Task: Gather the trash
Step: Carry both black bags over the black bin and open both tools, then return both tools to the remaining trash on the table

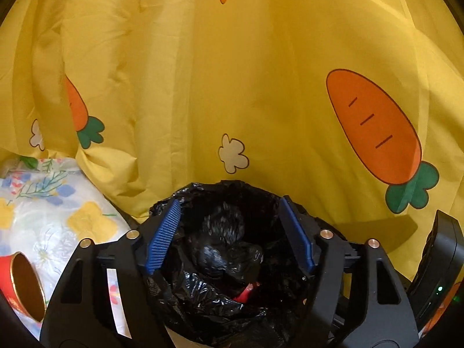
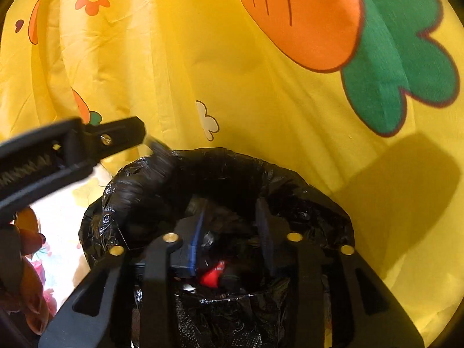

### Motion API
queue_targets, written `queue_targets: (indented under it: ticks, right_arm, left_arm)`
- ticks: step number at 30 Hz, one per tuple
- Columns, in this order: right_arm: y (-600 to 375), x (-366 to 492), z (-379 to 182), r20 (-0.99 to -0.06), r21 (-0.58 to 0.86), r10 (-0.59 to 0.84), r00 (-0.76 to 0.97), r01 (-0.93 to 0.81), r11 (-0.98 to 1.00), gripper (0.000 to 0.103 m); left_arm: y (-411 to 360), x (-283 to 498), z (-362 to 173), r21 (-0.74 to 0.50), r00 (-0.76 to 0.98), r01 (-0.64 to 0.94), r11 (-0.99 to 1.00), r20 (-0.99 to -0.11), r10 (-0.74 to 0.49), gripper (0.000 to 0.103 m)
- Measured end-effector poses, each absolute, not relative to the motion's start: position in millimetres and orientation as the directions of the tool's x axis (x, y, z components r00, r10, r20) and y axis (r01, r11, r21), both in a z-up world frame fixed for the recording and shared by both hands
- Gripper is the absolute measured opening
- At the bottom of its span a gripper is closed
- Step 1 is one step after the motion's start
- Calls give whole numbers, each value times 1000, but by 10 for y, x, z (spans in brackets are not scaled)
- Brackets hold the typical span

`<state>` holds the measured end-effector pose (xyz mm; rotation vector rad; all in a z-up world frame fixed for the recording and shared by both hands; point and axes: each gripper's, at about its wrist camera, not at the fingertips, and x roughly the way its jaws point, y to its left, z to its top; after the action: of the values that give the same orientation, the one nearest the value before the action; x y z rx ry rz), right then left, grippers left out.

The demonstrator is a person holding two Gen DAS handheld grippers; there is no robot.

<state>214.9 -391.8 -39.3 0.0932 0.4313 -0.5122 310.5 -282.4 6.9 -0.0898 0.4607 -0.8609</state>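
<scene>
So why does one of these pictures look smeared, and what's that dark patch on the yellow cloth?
Right wrist view: the left gripper is motion-blurred at the bin bag rim; the patch on the cloth is a shadow. Left wrist view: sharp, edges bent by the fisheye.

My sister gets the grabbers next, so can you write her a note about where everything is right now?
Left gripper: open, empty, over the bag's mouth.
Right gripper: open, empty, also over the bag.
Black trash bag: sits in front of the yellow carrot cloth.
Done: something red is inside the bag.
Left: maybe the red-and-gold can, lying on the flowered sheet to the left.
</scene>
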Motion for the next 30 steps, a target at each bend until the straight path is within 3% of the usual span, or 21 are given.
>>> queue_targets:
  ticks: [2,5,9,13,23,30]
  right_arm:
    - [-3885,2122,-391,-416,-27,-459,785,494,869,48]
    - [-3816,2044,-388,-408,-31,-455,792,486,873,53]
    - [-3687,1921,-332,-363,-57,-478,800,493,868,71]
    - [-3568,1792,-276,-345,-41,-457,820,474,880,82]
    - [-2898,1472,-142,-308,-5,-254,917,265,964,88]
    - [-2283,1412,-225,-340,-40,-97,935,89,995,88]
  left_arm:
    - [-2749,3074,122,-242,612,674,698,-345,-711,87]
    - [-2554,3068,188,-270,666,609,746,-338,-665,92]
    - [-2262,2928,291,-236,754,520,821,-325,-571,93]
    - [-1910,2687,395,-220,813,459,861,-288,-506,96]
    - [-891,2067,403,-128,928,246,961,-254,-272,97]
    - [-164,1854,150,-132,939,90,987,-319,-128,97]
